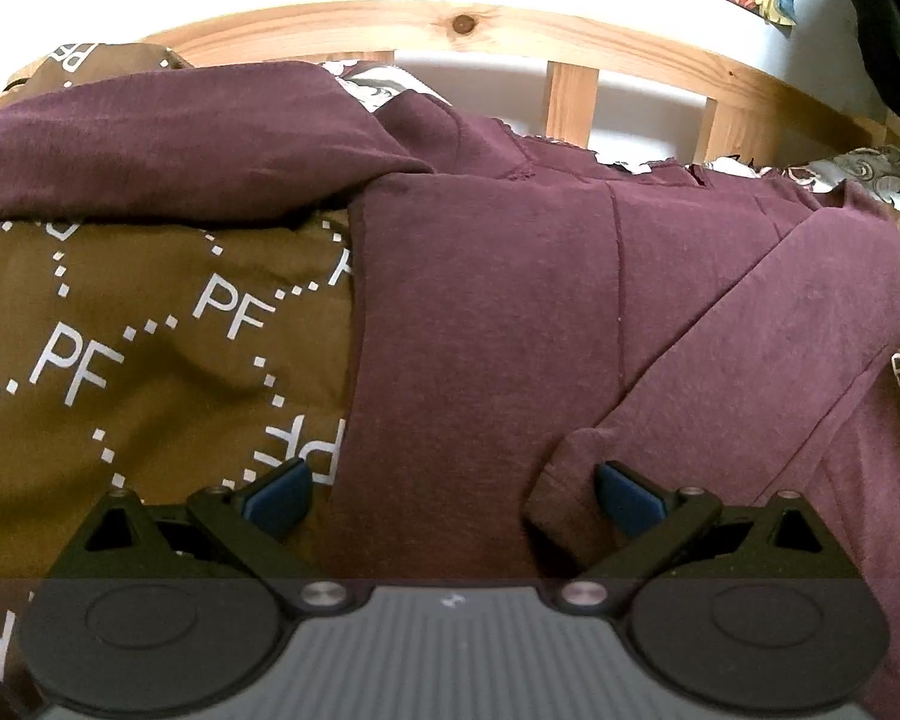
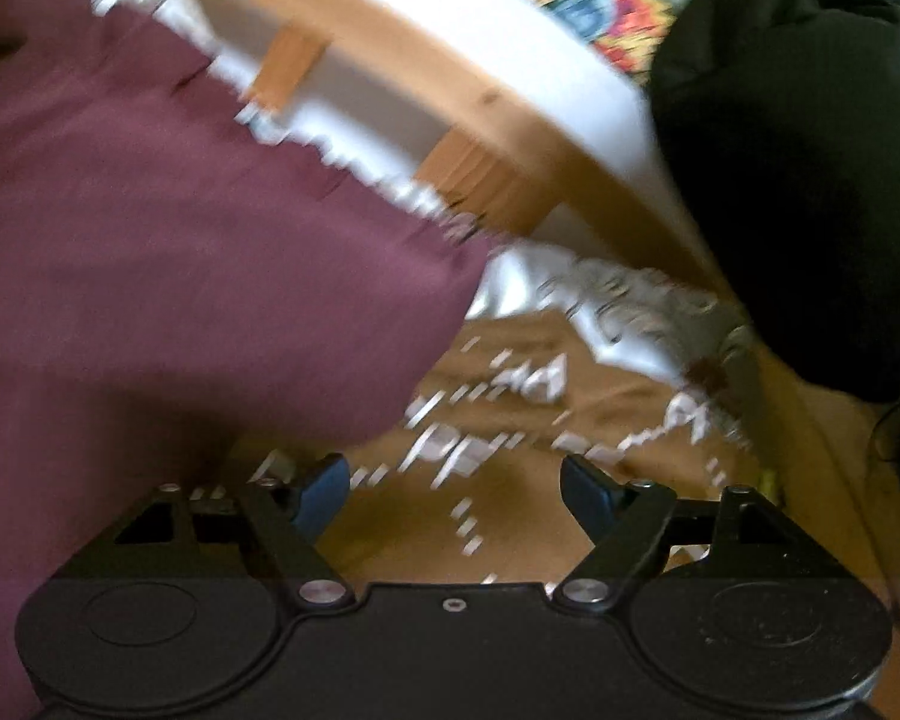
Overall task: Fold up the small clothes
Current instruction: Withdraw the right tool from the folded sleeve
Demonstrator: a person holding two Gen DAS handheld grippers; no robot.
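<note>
A brown bedspread (image 1: 138,324) printed with white "PF" letters and dotted diamonds covers the bed, which is bounded at the far side by a curved pale pine rail with upright slats (image 1: 462,24) against a white wall.

In the left wrist view, the left gripper (image 1: 450,495) hangs above the cloth with its blue-padded jaws spread wide and nothing pinched between them. Its left pad sits over the edge where the bedspread meets a maroon knit long-sleeved top (image 1: 486,300), and its right pad is just beside the cuff of the sleeve (image 1: 738,348), which lies folded diagonally across the garment's body. Whether that pad touches the cuff cannot be told. The top lies spread flat on the bedspread, its other side bunched up in a thick fold towards the far left. A grey and white patterned sheet (image 1: 870,180) peeks out behind it near the rail.

The right wrist view is smeared by motion. The right gripper (image 2: 456,492) also stands wide apart and empty, over bare bedspread (image 2: 510,510), with the maroon top (image 2: 180,252) to its left. A bulky black fabric mass (image 2: 810,180) fills the right side, beyond the rail (image 2: 450,102).
</note>
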